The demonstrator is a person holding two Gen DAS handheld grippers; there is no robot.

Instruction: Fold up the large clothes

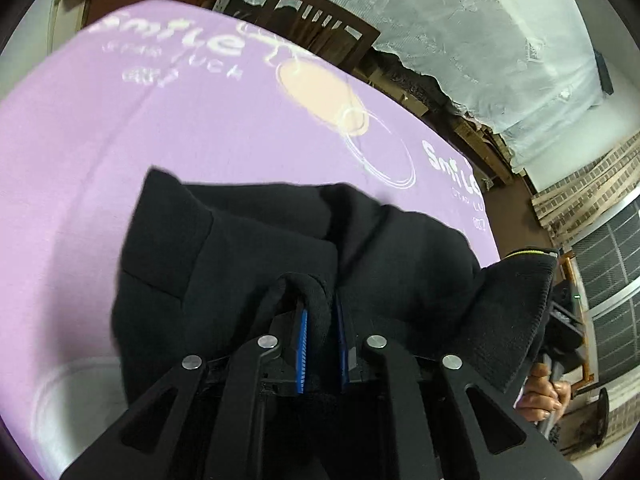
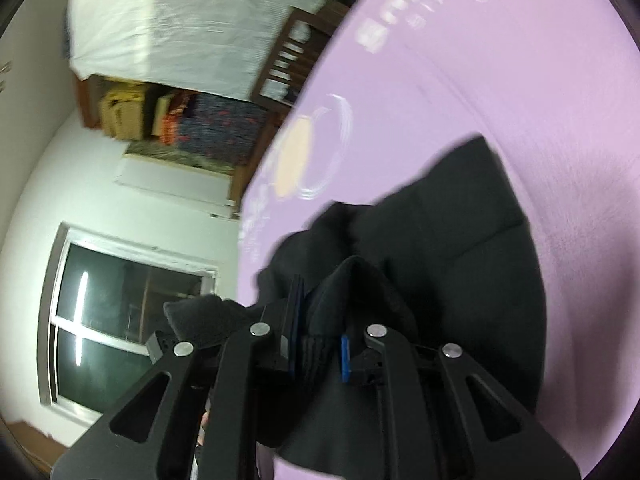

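Note:
A black garment (image 1: 248, 256) of thick fabric hangs bunched over a purple printed cloth (image 1: 120, 140) that covers the table. My left gripper (image 1: 322, 312) is shut on a rolled black hem of the garment, which sits between its blue pads (image 1: 302, 344). A ribbed black cuff (image 1: 520, 312) sticks out to the right in the left wrist view. In the right wrist view my right gripper (image 2: 320, 320) is shut on another fold of the same black garment (image 2: 448, 248), the fabric pinched between its blue pads (image 2: 345, 356).
A dark wooden chair (image 1: 320, 32) stands at the table's far edge. A white lace-covered piece of furniture (image 1: 480, 40) is behind it. A hand (image 1: 540, 392) shows at the right of the left wrist view. A window (image 2: 120, 320) and stacked boxes (image 2: 120, 112) lie left in the right wrist view.

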